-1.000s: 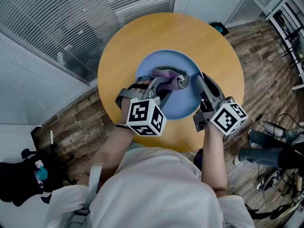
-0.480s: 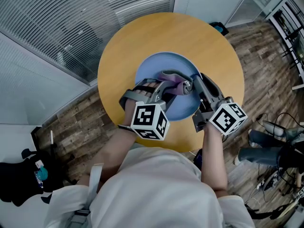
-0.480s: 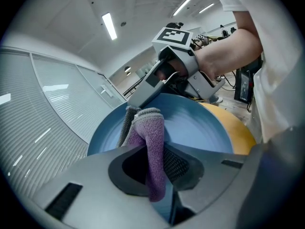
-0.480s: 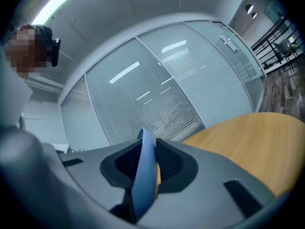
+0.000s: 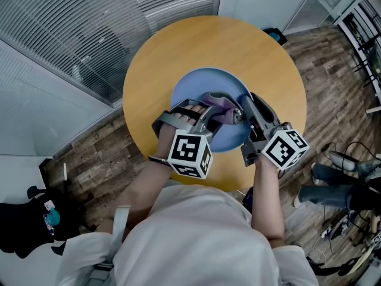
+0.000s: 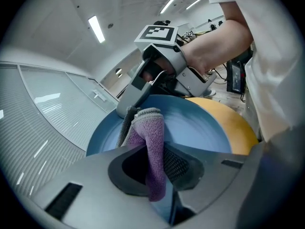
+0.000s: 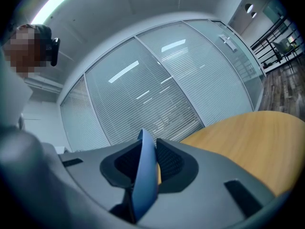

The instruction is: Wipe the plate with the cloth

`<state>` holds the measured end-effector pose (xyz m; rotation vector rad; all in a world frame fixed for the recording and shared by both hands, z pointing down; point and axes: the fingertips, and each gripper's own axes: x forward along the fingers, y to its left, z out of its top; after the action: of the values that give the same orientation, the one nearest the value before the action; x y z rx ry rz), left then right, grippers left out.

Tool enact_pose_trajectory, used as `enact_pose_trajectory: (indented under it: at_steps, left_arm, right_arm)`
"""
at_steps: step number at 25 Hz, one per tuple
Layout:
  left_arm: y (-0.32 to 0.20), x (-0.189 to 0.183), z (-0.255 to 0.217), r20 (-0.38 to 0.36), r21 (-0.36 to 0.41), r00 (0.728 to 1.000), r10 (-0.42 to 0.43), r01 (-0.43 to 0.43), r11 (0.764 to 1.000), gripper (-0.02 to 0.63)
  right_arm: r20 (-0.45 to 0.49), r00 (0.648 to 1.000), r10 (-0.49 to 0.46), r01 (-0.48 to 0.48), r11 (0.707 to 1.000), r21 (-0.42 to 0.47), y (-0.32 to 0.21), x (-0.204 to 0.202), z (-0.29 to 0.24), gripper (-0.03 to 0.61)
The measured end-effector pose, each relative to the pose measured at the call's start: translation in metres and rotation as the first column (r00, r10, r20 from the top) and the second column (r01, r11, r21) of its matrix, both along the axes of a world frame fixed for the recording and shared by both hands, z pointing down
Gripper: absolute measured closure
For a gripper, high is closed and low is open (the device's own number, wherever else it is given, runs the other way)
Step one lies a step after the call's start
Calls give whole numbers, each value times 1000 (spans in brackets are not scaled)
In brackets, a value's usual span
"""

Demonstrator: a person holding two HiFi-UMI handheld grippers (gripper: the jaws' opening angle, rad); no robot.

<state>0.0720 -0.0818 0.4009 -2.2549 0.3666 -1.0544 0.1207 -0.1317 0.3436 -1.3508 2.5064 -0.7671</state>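
A blue plate (image 5: 196, 83) sits over the round wooden table (image 5: 161, 46). My right gripper (image 5: 244, 109) is shut on the plate's right rim; in the right gripper view the rim (image 7: 145, 175) stands edge-on between the jaws. My left gripper (image 5: 215, 113) is shut on a purple cloth (image 5: 219, 106), which lies against the plate's face. In the left gripper view the cloth (image 6: 151, 151) hangs between the jaws, with the plate (image 6: 200, 128) behind it and the right gripper (image 6: 128, 109) at the cloth's far end.
The table stands on a wood-plank floor (image 5: 333, 70), beside a glass wall with blinds (image 5: 89, 28). Cables and dark gear (image 5: 342, 183) lie on the floor at the right. A black bag (image 5: 27, 222) lies at the lower left.
My left gripper has drawn the cloth across the plate toward the right, closer to the right gripper. The right gripper has held still on the rim.
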Motion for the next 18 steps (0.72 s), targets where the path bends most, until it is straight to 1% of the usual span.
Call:
enact_pose_trajectory:
  at_steps: [8,18]
  left_arm:
    - [-3,2,1,6,15,1000,7,-7,1000,561]
    - [-7,-10,7,-6,-8,999,-46,46,999,561]
  right_arm:
    - [17,1000,6,-6,1000,-3,-1,7,1,495]
    - [22,1000,14,-14,1000,5,-1,8,-2,492]
